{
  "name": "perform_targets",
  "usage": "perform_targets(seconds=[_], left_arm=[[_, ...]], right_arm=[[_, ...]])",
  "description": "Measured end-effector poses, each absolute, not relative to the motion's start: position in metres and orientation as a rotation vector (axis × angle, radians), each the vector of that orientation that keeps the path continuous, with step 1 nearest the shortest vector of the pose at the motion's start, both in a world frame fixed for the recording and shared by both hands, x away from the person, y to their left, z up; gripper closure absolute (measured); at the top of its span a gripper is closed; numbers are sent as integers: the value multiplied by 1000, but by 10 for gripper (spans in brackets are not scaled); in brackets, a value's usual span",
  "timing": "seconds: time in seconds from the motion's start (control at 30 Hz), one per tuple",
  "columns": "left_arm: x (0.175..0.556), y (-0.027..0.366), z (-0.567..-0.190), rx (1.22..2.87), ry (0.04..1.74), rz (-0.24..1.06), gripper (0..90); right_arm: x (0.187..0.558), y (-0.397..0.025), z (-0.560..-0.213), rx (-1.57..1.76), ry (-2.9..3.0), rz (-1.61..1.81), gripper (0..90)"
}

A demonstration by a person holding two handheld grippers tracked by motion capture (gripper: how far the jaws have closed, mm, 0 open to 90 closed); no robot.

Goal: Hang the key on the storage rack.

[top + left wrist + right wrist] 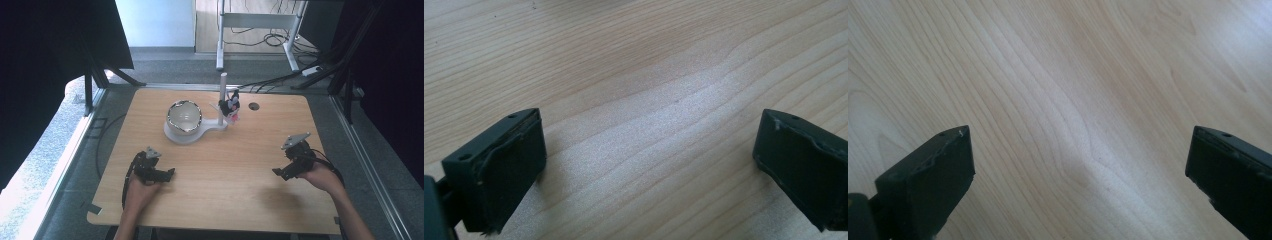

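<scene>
A shiny metal bowl (183, 116) rests in a white stand (186, 136) at the table's far middle. A white post (221, 98) rises from that stand, and a small black, white and pink toy figure (230, 106) hangs beside it. My left gripper (162, 174) lies low over the wooden table (225, 165) at the near left, held by a hand. Its jaws stand wide apart over bare wood (649, 125). My right gripper (282, 172) is at the near right, also held by a hand, jaws wide apart over bare wood (1073, 125).
A round cable hole (254, 106) sits in the table's far right part. Beyond the far edge are a white desk frame (260, 22) and floor cables (280, 40). Dark curtains hang at both sides. Bare wood lies between the grippers.
</scene>
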State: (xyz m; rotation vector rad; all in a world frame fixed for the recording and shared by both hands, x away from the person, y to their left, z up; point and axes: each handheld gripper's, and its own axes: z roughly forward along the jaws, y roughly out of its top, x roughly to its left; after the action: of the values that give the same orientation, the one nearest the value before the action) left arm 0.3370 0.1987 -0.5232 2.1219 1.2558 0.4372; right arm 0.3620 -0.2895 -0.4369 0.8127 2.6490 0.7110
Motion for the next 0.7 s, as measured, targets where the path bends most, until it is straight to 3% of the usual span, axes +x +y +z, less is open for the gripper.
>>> perform_targets(seconds=[0.7], left_arm=[[337, 199, -523, 2123, 1255, 438, 6]], right_arm=[[337, -306, -515, 1033, 2448, 960, 0]])
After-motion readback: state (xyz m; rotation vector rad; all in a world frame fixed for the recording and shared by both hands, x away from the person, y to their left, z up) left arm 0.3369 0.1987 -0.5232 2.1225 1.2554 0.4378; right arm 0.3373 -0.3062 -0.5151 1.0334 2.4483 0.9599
